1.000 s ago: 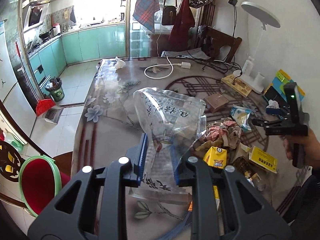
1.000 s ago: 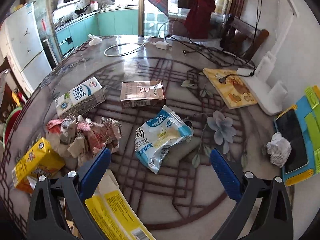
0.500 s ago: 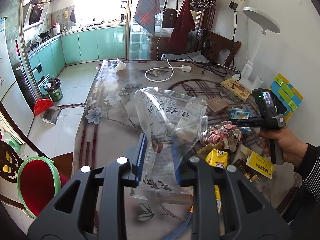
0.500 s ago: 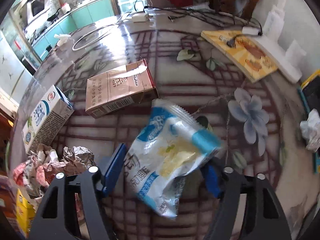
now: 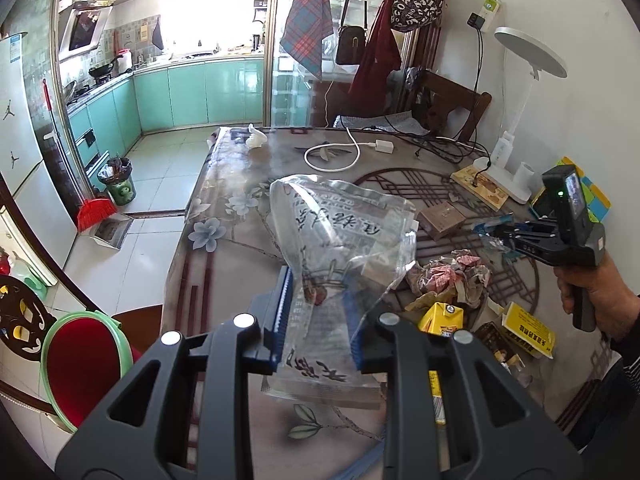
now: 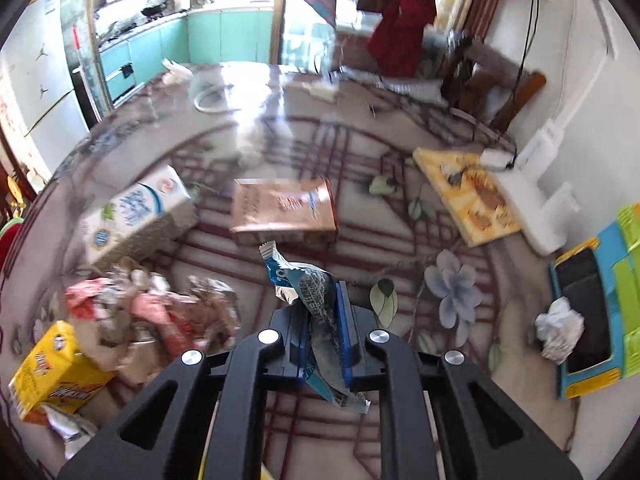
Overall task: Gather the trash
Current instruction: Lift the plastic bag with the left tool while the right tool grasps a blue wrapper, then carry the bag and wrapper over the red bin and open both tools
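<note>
Beside the brown box (image 6: 285,210), right gripper (image 6: 320,322) pinches the blue wrapper (image 6: 316,300), left gripper (image 5: 316,312) clamps the clear bag (image 5: 340,236) (cartons, crumpled paper (image 6: 152,308) remain).

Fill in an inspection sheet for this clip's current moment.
Surface: table, floral patterned cover.
Job's things: clear plastic bag; blue-white snack wrapper; crumpled paper; milk carton; brown box; yellow carton.
Clutter: tissue wad; phone.
Grippers: left gripper clamps the bag; right gripper clamps the wrapper.
Cables: white charger cable.
Surroundings: kitchen, desk lamp.
</note>
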The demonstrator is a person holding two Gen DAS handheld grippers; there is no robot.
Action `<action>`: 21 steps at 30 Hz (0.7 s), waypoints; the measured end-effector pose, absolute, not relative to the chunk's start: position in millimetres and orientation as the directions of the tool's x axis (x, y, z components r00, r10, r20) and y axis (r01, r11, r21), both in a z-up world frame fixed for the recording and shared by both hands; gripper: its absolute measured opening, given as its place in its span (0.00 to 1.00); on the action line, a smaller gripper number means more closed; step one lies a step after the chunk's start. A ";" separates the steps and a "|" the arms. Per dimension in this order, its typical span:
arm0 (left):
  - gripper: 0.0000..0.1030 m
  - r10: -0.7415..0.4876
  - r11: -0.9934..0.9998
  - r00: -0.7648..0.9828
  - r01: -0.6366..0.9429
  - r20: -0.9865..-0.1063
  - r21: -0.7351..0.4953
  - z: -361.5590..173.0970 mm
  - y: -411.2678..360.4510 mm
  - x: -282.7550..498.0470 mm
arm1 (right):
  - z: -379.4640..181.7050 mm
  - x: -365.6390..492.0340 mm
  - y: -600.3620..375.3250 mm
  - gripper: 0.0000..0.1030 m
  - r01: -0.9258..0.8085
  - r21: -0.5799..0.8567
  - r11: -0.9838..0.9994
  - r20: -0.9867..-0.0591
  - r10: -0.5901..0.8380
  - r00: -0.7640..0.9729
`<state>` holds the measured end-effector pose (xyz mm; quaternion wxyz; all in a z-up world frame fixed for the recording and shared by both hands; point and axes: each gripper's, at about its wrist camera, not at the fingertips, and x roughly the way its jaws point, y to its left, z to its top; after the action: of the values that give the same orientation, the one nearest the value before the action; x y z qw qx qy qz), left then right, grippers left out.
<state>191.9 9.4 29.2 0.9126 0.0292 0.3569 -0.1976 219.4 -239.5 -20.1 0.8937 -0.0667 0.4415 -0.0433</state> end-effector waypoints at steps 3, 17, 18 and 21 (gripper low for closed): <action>0.24 -0.334 0.927 0.681 0.363 -0.651 -0.096 34.0 20.3 187.4 | 9.2 206.2 -216.8 0.12 -0.014 -0.166 0.986 -0.737 -0.115 0.666; 0.24 -0.210 0.977 0.756 0.178 -0.620 -0.114 53.0 129.5 177.3 | 76.4 194.4 -45.9 0.12 -0.264 -0.087 0.961 -0.646 0.147 0.749; 0.24 -0.191 0.981 0.759 0.157 -0.623 -0.110 52.2 141.3 177.2 | 76.0 196.2 -31.9 0.12 -0.281 -0.080 0.956 -0.647 0.165 0.745; 0.24 -0.135 0.991 0.761 0.093 -0.634 -0.098 46.9 175.9 176.5 | 73.0 202.1 10.1 0.12 -0.333 -0.060 0.941 -0.650 0.217 0.728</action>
<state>176.5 175.9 46.9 0.9379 -0.0303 0.3401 -0.0608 202.1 10.1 73.0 0.9256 -0.0862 0.3373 0.1484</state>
